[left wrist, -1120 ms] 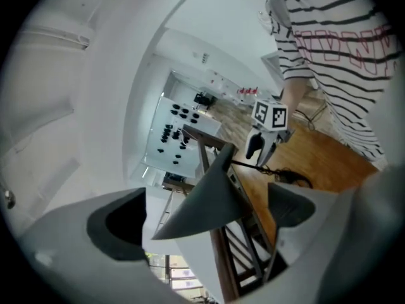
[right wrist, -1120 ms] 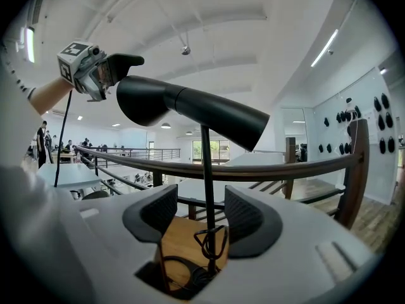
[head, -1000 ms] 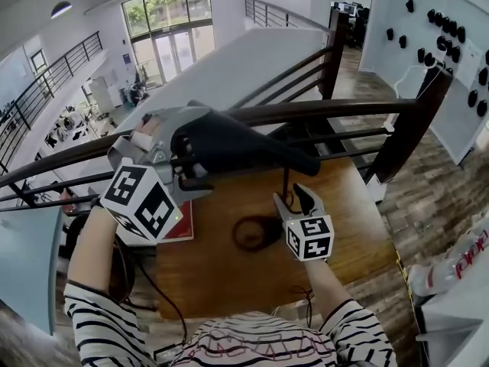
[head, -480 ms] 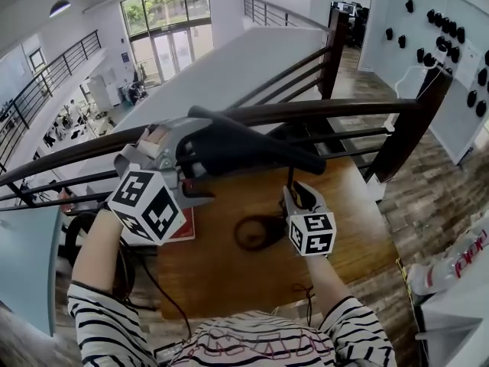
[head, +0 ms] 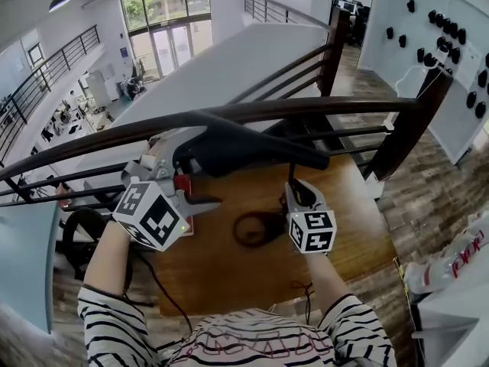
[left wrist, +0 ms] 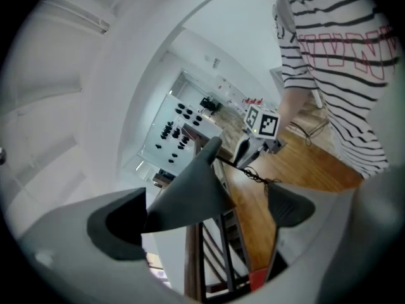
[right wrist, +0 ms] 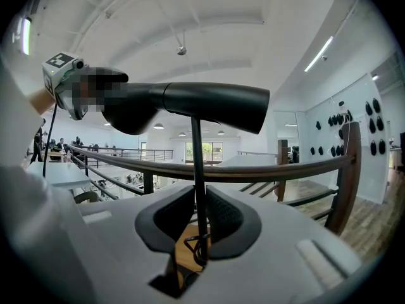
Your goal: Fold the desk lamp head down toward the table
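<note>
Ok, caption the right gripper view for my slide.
Right claw, its jaws just closing in, grips the desk lamp's thin stem below the black lamp head, wooden railing behind.

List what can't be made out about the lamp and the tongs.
Dark ring on the wooden table: head view, too blurred to tell lamp base from coiled cord.
Wide end of the black cone-shaped lamp head: right gripper view, a mosaic patch partly covers it.
Joint of head and thin black stem: head view, under the head.
Left tongs' pads: head view, lamp head and marker cube hide them.
</note>
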{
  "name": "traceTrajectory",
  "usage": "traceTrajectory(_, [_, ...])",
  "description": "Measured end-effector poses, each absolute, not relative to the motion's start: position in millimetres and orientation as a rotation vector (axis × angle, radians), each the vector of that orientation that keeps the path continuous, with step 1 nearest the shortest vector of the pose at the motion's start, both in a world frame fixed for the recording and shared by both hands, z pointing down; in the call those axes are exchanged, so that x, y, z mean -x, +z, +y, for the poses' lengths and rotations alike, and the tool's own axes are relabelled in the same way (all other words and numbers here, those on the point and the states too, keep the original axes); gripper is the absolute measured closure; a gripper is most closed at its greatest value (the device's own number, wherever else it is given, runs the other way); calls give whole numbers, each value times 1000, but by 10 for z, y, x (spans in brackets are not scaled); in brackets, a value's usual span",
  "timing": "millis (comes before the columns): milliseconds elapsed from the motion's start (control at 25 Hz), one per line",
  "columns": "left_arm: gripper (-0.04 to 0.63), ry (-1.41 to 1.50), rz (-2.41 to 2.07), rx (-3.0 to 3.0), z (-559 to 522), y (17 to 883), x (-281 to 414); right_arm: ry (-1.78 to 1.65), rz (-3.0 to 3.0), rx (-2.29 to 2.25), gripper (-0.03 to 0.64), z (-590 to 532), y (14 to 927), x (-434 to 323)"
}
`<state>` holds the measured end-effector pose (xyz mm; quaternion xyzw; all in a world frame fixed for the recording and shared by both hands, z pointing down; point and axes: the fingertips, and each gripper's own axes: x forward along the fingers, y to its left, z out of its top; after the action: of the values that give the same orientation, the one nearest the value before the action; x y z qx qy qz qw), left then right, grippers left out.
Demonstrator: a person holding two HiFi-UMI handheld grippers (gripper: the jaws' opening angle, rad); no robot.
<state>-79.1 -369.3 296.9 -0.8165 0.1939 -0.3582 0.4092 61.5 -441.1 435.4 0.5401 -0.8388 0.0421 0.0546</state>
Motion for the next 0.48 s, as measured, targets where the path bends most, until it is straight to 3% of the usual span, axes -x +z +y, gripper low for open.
traceTrajectory(480, [2, -870, 559, 2272, -3657, 3534, 903, 140, -2549, -1641, 565, -4421, 4360, -590])
